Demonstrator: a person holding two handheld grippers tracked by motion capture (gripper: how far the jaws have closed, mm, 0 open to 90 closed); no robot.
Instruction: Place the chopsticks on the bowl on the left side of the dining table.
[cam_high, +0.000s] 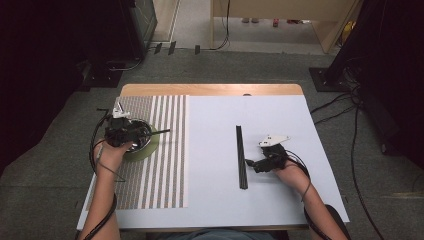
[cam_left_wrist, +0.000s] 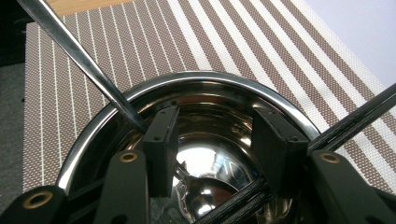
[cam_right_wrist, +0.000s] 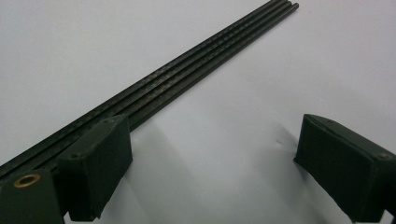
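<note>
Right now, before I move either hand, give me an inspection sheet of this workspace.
Surface: white table, striped mat at left.
Job's things: steel bowl on the mat, chopsticks and a metal handle leaning out; more black chopsticks on the white.
Clutter: nothing seen.
Grippers: left gripper open over the bowl; right gripper open beside the loose chopsticks.
Cables: trailing on the floor at right.
Surroundings: grey carpet, dark stands.
</note>
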